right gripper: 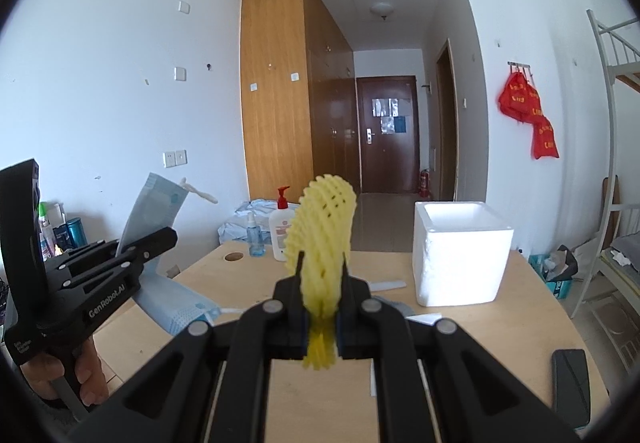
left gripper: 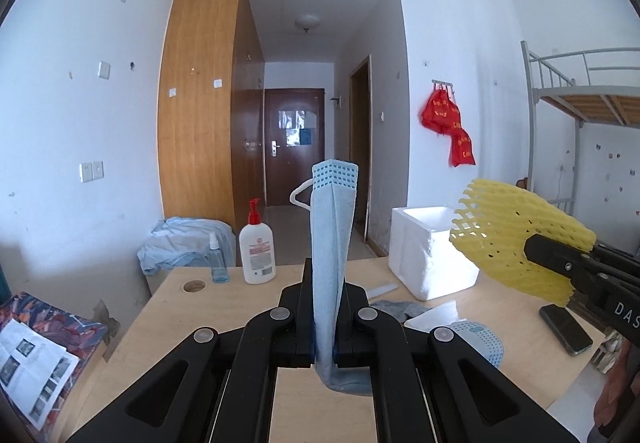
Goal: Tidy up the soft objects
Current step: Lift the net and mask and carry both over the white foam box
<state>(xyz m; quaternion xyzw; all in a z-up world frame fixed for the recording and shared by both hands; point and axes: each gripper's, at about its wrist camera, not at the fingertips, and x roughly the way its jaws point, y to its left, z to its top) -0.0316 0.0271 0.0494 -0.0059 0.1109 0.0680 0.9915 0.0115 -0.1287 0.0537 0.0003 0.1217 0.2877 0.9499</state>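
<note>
My left gripper (left gripper: 323, 307) is shut on a blue face mask (left gripper: 333, 243) and holds it upright above the wooden table (left gripper: 224, 307); it also shows in the right wrist view (right gripper: 158, 203) at the left. My right gripper (right gripper: 322, 299) is shut on a yellow foam fruit net (right gripper: 324, 235), raised above the table; the net shows in the left wrist view (left gripper: 516, 235) at the right. A white foam box (right gripper: 460, 255) stands open at the table's back right. Another blue mask (left gripper: 480, 339) and a grey cloth (left gripper: 396, 309) lie on the table.
A lotion pump bottle (left gripper: 258, 251) and a small spray bottle (left gripper: 218, 261) stand at the table's back edge. A phone (left gripper: 564, 327) lies at the right. A pale blue cloth heap (left gripper: 184, 243) sits behind the table. A bunk bed (left gripper: 584, 99) stands at the right.
</note>
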